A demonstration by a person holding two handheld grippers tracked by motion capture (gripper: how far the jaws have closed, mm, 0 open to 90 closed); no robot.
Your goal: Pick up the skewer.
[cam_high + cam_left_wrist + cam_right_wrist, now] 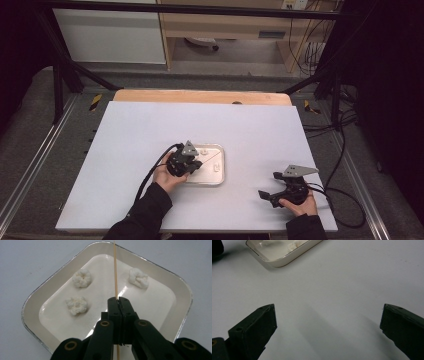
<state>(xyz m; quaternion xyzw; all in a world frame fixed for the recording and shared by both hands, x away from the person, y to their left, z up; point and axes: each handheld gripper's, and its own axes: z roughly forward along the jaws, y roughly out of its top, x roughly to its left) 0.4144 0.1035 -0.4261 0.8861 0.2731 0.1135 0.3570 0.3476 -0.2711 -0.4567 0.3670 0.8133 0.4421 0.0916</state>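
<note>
Centrally, tray [32,305] holding three white lumps [81,278], left tool [119,300] clenched on skewer [115,270], right tool [328,317] released.

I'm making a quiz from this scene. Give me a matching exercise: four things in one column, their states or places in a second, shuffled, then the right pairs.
Things:
1. left gripper
2. right gripper
3. skewer
4. white lumps

States or places:
A. jaws wide apart over the bare table
B. lying in the tray
C. jaws shut on a thin stick
D. thin, pale, running out over the tray from between closed jaws

Pairs: 1-C, 2-A, 3-D, 4-B
</note>
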